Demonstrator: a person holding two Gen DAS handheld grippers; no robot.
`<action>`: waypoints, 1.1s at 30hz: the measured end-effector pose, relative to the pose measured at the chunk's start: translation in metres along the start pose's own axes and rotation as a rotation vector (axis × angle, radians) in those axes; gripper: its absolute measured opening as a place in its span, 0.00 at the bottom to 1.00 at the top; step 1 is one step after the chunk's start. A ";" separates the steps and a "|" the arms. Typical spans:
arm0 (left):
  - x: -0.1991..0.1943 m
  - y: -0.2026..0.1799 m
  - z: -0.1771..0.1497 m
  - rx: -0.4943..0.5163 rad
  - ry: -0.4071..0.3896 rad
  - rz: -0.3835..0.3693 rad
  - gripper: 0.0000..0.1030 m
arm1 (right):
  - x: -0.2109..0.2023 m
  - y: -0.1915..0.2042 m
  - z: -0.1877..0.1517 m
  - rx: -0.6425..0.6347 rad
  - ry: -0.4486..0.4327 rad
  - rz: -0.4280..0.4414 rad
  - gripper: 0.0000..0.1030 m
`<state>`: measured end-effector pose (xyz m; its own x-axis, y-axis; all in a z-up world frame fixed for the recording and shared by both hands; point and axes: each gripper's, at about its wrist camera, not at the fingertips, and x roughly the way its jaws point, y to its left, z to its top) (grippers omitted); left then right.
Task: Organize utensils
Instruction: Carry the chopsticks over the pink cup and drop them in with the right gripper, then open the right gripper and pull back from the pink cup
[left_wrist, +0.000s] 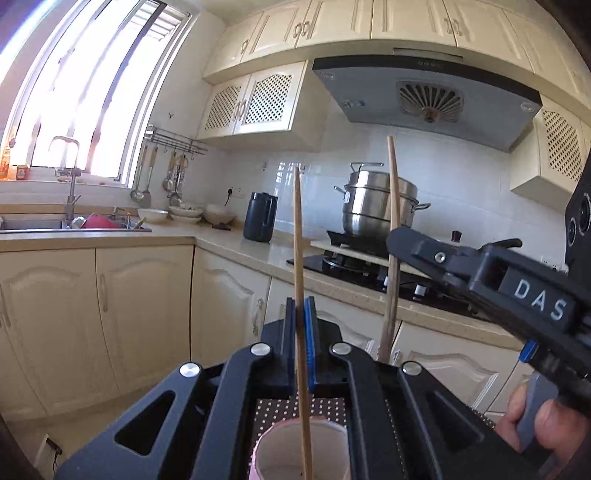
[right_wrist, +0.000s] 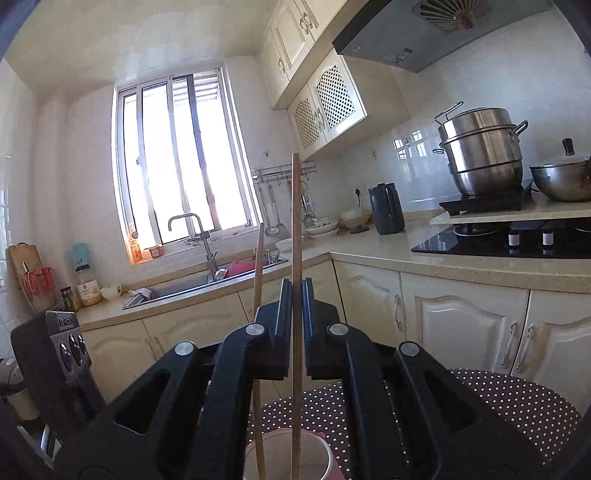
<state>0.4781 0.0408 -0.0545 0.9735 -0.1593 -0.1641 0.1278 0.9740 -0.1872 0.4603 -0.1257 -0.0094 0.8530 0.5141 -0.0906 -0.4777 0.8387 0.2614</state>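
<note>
Your left gripper (left_wrist: 300, 325) pinches one chopstick (left_wrist: 297, 236) and your right gripper (right_wrist: 294, 306) pinches another chopstick (right_wrist: 295, 221), both upright, tips seemingly inside the cup (right_wrist: 286, 456). They are light, stiff, thin and slippery; grip mid-stick

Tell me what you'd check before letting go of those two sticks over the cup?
1. Left tongs clamped on their chopstick: ok.
2. Right tongs clamped on the other chopstick: ok.
3. Both lower ends inside the pink cup: ok, both pass below its rim.
4. Chopsticks near upright: ok, slight lean only.
5. Tips resting on the cup's bottom: cannot tell, hidden.
6. Cup steady on the dotted cloth: cannot tell, its base is out of view.
</note>
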 end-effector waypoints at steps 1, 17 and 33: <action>0.000 0.001 -0.004 0.001 0.011 0.000 0.05 | 0.000 0.000 -0.002 -0.002 0.008 0.001 0.06; -0.041 0.007 -0.039 0.059 0.162 0.001 0.05 | -0.037 0.016 -0.048 -0.104 0.159 -0.021 0.06; -0.085 0.009 -0.035 0.051 0.192 0.039 0.45 | -0.071 0.028 -0.050 -0.101 0.186 -0.066 0.55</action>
<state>0.3899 0.0574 -0.0757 0.9245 -0.1441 -0.3528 0.1048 0.9862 -0.1281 0.3762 -0.1297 -0.0442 0.8341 0.4739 -0.2823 -0.4488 0.8806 0.1524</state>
